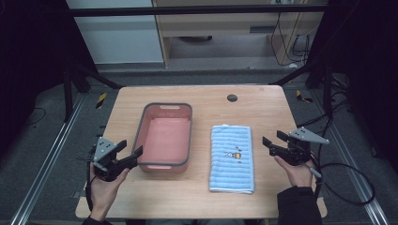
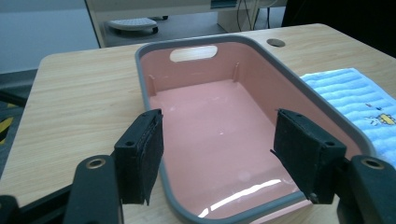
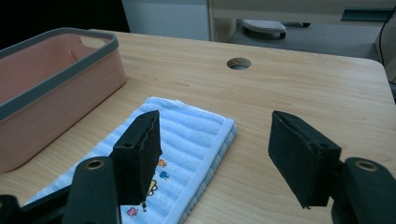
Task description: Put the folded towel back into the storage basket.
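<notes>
Our left hand-held gripper point(image 1: 129, 152) gapes wide and empty at the pink tub's point(image 1: 141, 130) near corner. Our right hand-held gripper point(image 1: 273, 142), equally wide and empty, faces the folded blue towel point(image 1: 232, 159), seemingly ready to lift it into the tub.

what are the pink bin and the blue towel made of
Pink bin: looks like smooth moulded plastic, since its floor shines with glare and a grey rim runs around the top. Blue towel: soft ribbed terry-like cloth, probably cotton or microfibre, folded, with a stitched edge and a small cartoon print.

In the left gripper view its own jaws hide the pink basin's point(image 2: 219, 130) near corners; the towel's point(image 2: 359, 102) small print is perhaps a cartoon, too small to tell.
</notes>
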### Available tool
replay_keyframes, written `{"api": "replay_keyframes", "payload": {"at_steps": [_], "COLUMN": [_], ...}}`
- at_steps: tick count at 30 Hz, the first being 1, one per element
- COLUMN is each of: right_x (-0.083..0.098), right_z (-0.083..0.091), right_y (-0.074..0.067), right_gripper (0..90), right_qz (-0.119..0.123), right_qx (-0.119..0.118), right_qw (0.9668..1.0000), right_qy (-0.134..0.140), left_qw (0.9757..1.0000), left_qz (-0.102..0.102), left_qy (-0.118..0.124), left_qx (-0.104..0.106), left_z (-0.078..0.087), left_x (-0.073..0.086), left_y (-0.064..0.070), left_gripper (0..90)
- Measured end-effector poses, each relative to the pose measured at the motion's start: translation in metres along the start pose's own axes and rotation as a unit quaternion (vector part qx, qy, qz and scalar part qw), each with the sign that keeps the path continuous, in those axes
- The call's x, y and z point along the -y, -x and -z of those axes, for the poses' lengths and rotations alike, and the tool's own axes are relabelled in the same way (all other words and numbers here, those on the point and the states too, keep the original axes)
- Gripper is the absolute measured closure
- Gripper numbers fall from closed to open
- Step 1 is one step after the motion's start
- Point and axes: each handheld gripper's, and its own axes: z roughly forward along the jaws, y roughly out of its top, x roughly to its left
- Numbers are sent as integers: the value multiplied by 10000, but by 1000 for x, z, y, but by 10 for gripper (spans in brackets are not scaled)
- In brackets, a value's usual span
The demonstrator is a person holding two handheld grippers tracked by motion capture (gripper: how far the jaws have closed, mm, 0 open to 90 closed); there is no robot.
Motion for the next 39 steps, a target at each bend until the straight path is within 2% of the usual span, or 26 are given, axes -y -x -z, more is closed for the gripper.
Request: {"api": "replay_keyframes", "payload": {"at_steps": [3, 7, 10, 17, 27, 31, 32, 39], "right_x": [-5, -11, -19, -30, -50, -53, -54, -55], "right_z": [0, -2, -4, -5, -10, -12, -15, -25], "right_y": [0, -1, -3, -7, -8, -8, -8, -8], "right_gripper": [346, 341, 336, 335, 349, 356, 354, 344], "right_qz": [41, 55, 86, 121, 161, 192, 234, 208], "right_qx": [-8, -14, -18, -16, 73, 94, 108, 137], "right_qw": [10000, 10000, 10000, 9998, 9996, 9996, 9996, 9996], "right_qy": [24, 29, 40, 123, 221, 203, 151, 104], "left_qw": [9999, 9999, 9997, 9994, 9983, 9979, 9976, 9964], "left_qz": [-74, -63, -113, -163, -215, -227, -252, -308], "left_qy": [26, 54, 45, 44, 121, 127, 127, 130], "left_qx": [68, 128, 217, 315, 519, 596, 637, 776], "left_z": [-2, -5, -12, -21, -32, -37, -39, -48], "left_x": [-3, -6, -10, -15, -22, -23, -24, -26], "left_y": [9, 14, 24, 36, 61, 68, 74, 92], "left_gripper": [323, 315, 312, 309, 313, 317, 320, 325]}}
